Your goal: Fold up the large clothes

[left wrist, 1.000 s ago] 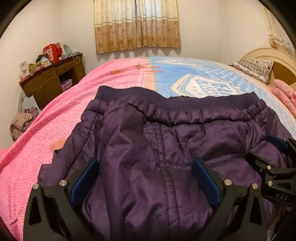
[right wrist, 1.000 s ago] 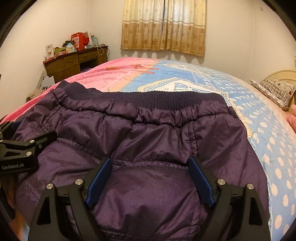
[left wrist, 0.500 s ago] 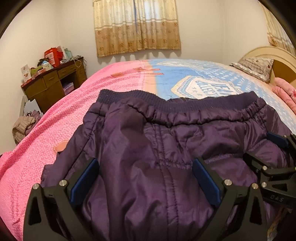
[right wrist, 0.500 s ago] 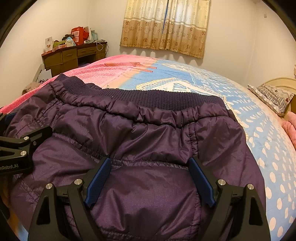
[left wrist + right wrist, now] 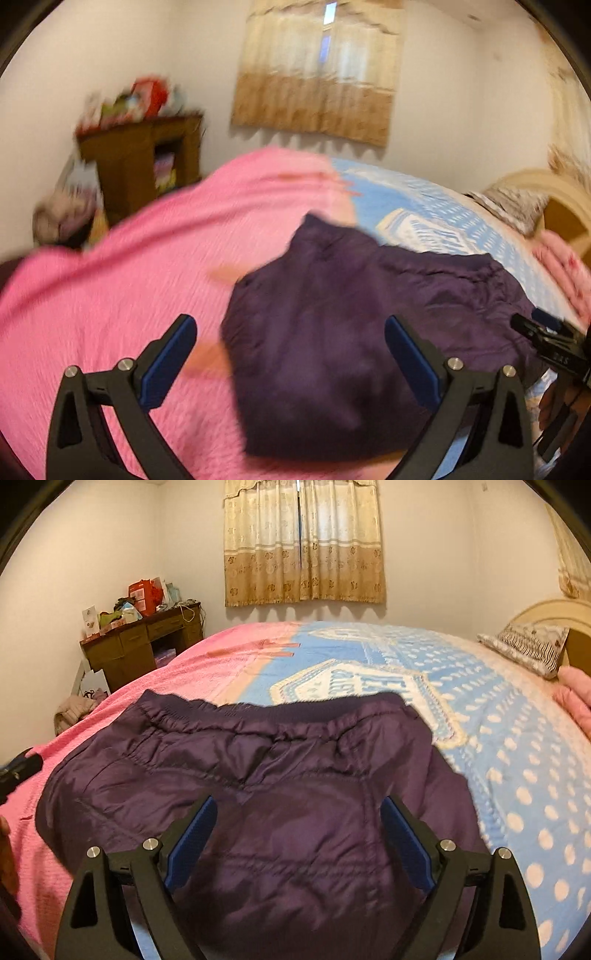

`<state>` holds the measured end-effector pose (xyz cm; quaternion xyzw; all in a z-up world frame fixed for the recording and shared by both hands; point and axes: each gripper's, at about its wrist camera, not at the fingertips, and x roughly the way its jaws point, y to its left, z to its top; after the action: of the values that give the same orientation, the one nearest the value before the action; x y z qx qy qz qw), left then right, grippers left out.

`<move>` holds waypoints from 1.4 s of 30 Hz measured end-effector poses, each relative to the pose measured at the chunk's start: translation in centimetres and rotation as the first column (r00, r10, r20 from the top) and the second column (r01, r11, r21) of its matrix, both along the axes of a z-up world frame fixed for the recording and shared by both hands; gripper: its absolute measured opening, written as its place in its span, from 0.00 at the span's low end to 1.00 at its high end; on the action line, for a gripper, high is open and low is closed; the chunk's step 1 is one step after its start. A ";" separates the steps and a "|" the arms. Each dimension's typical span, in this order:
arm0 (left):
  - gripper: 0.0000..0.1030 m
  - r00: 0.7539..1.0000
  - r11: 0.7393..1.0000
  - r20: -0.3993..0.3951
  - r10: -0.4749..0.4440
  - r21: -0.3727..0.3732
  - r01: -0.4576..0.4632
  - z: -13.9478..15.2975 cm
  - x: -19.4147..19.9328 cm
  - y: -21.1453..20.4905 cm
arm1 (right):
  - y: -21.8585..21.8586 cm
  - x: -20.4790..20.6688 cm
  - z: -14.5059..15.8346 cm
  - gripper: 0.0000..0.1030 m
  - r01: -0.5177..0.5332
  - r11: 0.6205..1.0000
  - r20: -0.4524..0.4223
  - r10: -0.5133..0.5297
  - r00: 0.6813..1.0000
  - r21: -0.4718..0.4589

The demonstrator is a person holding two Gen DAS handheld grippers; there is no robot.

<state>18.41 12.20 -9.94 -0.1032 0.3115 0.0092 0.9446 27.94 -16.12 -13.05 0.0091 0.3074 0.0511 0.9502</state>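
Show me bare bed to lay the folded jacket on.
Bare pink blanket runs left of the purple jacket toward the desk. Blue dotted cover is free right of it, up to the striped pillow. The desk top is cluttered.

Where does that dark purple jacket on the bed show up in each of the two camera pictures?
Left wrist view: the purple jacket lies centre to right, blurred, partly between the open left gripper fingers.
Right wrist view: it fills the lower middle, with the open right gripper over it.
Shared landmark: the beige curtain on the far wall.
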 end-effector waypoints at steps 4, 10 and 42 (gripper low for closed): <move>1.00 0.995 0.974 -0.095 -0.006 -0.227 -0.016 -3.9 0.4 2.8 | 1.6 0.1 -0.5 0.88 -0.039 0.999 -0.012 0.039 0.999 -0.006; 1.00 0.990 0.903 -0.125 -0.063 -0.430 0.004 -6.5 1.8 3.2 | 2.6 -0.1 -1.3 0.89 -0.039 0.998 0.006 0.040 0.999 -0.049; 0.57 0.958 0.721 0.164 -0.233 -0.632 0.284 -3.9 4.9 2.3 | 4.8 0.7 -3.2 0.97 -0.108 0.993 -0.055 0.106 0.993 -0.049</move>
<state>23.27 14.47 -13.81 -0.3796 0.2717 -0.2347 0.8526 28.60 -11.27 -16.26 -0.0309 0.3336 0.0936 0.9376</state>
